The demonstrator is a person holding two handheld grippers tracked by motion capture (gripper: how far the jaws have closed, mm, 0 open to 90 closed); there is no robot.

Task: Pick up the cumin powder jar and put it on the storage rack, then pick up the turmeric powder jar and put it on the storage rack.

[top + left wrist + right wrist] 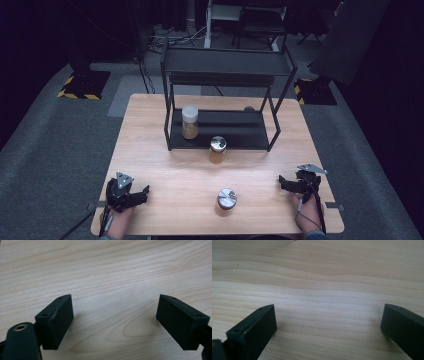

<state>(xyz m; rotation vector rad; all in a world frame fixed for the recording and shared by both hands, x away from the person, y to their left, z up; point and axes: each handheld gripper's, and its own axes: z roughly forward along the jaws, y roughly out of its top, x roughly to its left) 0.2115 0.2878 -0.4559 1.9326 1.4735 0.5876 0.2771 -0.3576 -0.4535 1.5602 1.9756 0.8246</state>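
At lower left, my left tool (142, 192) sits released on bench (175, 165); right tool (285, 182), lower right, released too; jar (226, 200) btwn them.

Your high view looked forward and down over the whole table (165, 165) from your side. Your two gripper views hung close over that tabletop's wood.

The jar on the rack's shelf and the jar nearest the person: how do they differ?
The shelf jar has a white lid; the near jar has a shiny metal lid. The shelf jar stands on the rack, and looks taller; the near jar stands on the table between the two grippers. Both are upright, closed and untouched, with brownish contents.
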